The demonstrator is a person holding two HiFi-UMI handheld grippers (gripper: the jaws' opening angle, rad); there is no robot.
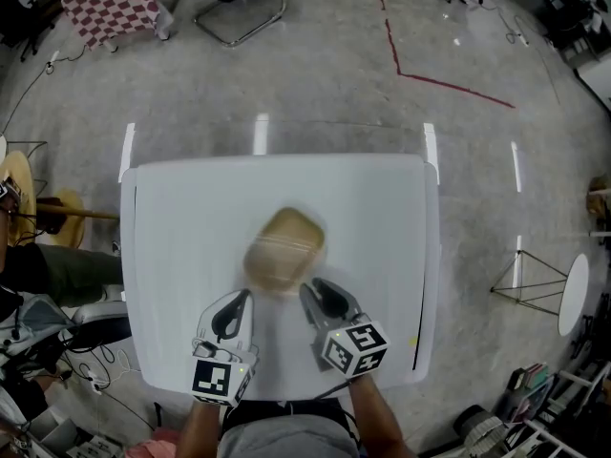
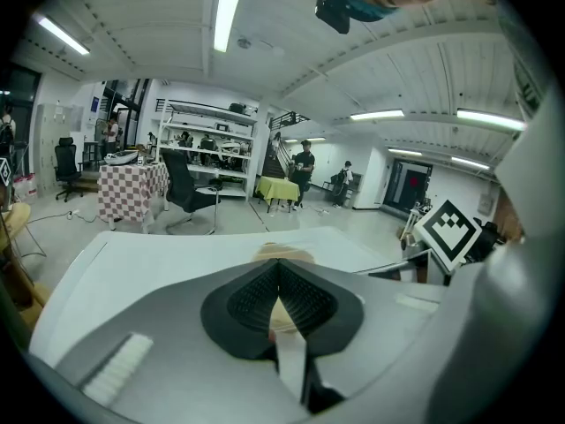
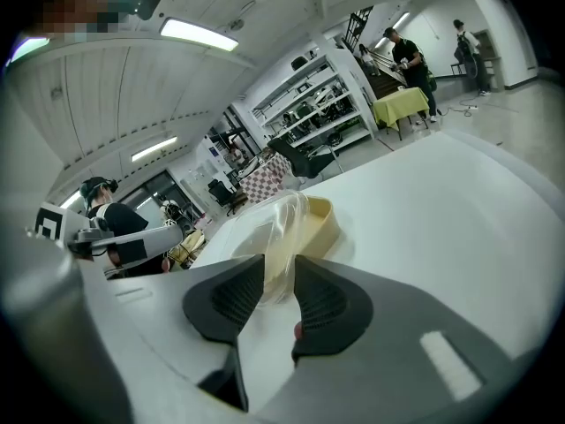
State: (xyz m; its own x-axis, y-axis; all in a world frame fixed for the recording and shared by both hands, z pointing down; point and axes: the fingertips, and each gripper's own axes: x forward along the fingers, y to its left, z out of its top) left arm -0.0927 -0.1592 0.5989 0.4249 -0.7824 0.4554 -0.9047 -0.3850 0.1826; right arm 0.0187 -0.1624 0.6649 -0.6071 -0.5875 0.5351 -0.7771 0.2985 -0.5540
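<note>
On the table point(image 1: 382, 218), the right gripper point(image 3: 277, 265) pinches a clear box lid point(image 3: 282, 221) (left gripper point(image 2: 279, 270) closed, empty).

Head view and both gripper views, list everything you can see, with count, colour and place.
table: one, white, centre of the head view
container: one, tan, mid-table, just beyond both grippers
clear lid: one, transparent, tilted up over the container
checkered cloth: one, red and white, far left on the floor
floor tape: one line, red, far right on the grey floor
left gripper: one, grey, jaws together, at the container's near left side
right gripper: one, grey, jaws on the clear lid
</note>
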